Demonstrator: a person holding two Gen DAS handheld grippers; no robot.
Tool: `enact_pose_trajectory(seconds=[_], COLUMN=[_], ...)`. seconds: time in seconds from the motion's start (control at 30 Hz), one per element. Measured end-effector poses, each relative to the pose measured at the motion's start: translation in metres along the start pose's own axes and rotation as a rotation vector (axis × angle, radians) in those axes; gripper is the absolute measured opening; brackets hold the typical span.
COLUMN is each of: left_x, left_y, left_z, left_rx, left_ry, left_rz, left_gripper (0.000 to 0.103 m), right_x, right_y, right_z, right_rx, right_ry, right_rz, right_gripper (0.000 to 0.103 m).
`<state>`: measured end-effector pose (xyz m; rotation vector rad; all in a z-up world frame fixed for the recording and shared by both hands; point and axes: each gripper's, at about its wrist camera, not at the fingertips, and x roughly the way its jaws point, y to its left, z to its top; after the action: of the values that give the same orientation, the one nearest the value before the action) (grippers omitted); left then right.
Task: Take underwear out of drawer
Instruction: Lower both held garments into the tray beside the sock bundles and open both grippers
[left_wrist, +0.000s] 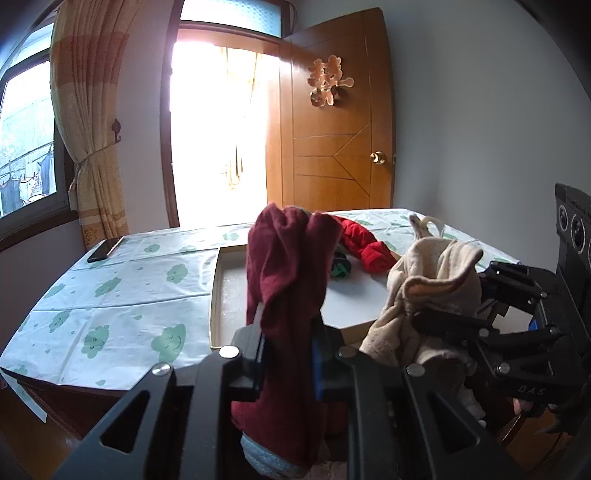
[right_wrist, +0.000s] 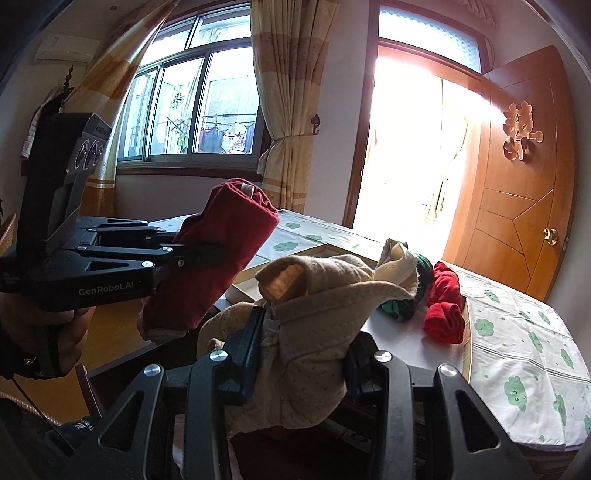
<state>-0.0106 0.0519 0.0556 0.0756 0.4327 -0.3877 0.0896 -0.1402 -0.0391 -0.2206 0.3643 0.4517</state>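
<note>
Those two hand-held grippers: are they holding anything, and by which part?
Left hand-held gripper pinches the dark red garment mid-length; right hand-held gripper clamps the bunched beige garment near its middle.

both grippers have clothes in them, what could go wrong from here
1. The left gripper pinches only a fold of the dark red garment; the loose rest hangs below and could slip or snag.
2. The right gripper holds the bulky beige garment close beside the left one; the cloths might tangle.
3. Dangling fabric could drag the bright red cloth off the tray.
</note>
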Motion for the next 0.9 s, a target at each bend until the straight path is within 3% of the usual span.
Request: enact_pose_trajectory(seconds=[0.5,0.9], left_x=[0.047,0.089], left_y=[0.002,0.025], left_z=[0.04,0.064], left_rx=[0.011,-0.065], left_ry=[0.042,0.103], left_rz=[-0.042,-0.098], left_gripper=[0.016,0.016], right_x=[0.029,0.057], right_y=[-0.025,-0.052], right_z=[0.028,0.053], right_rx=[-0.021,-0.003], right_ry=[0.027,0.088], right_rz=[-0.023,-0.027], right_gripper=[0.04,0.04])
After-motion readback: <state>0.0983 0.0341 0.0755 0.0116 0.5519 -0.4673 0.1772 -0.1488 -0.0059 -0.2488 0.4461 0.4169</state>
